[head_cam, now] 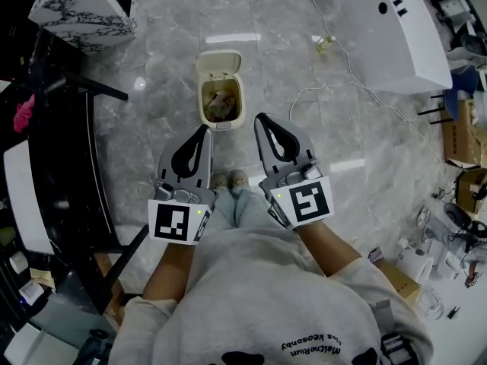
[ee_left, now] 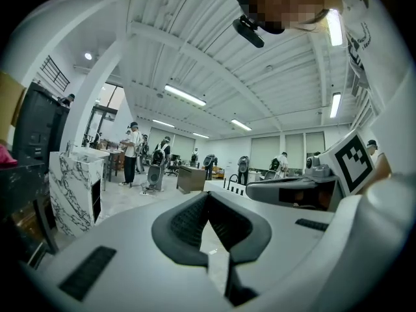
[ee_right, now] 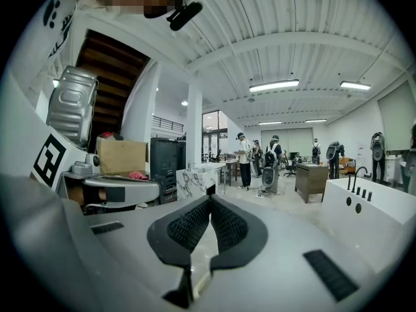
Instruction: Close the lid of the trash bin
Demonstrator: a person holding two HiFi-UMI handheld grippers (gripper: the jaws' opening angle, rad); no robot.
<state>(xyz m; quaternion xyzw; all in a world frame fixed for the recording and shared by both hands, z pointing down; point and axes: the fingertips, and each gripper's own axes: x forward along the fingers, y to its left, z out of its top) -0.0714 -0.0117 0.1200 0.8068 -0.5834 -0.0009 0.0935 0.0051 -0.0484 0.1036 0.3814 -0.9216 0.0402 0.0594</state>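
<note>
Hovering closed and empty: left tool (head_cam: 204,130), right tool (head_cam: 261,119).

Workshop hall: a grey marble floor (head_cam: 175,21) is shining under long ceiling lights (ee_right: 273,85).
In the head view, a marble-patterned cabinet (head_cam: 76,6) is standing at 11 o'clock, a white counter (head_cam: 403,36) at 1 o'clock and a black table (head_cam: 65,173) at 9 o'clock; people (ee_right: 246,155) are standing in the distance.
</note>
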